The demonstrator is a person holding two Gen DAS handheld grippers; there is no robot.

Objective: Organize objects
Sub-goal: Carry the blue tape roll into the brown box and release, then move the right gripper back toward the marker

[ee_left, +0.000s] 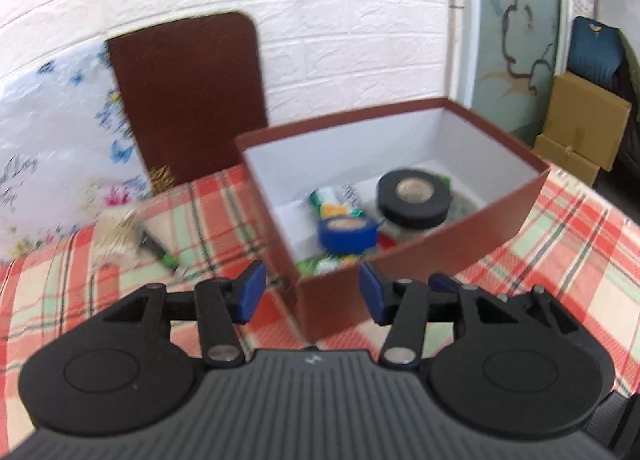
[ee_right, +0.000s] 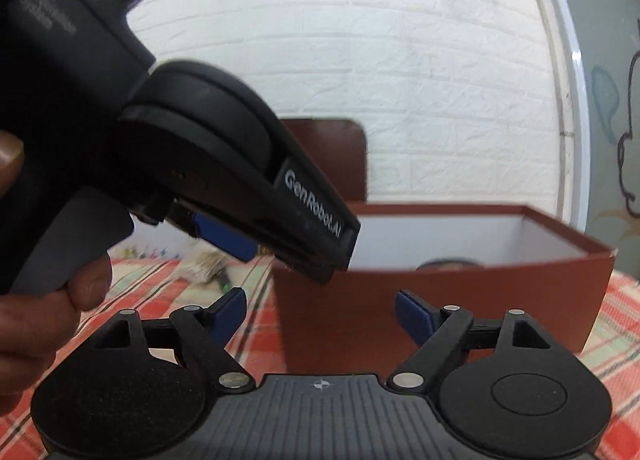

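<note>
In left view, box point(ee_left: 420, 256) shows 2 tape rolls point(ee_left: 414, 198); right hides them. Both grippers point(ee_left: 312, 292) point(ee_right: 320, 314) spread, empty.

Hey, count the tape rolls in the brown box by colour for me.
Black tape roll: 1
Blue tape roll: 1
Total: 2 rolls visible in the brown box. They lie on top of blurred packets that could hide more.
</note>
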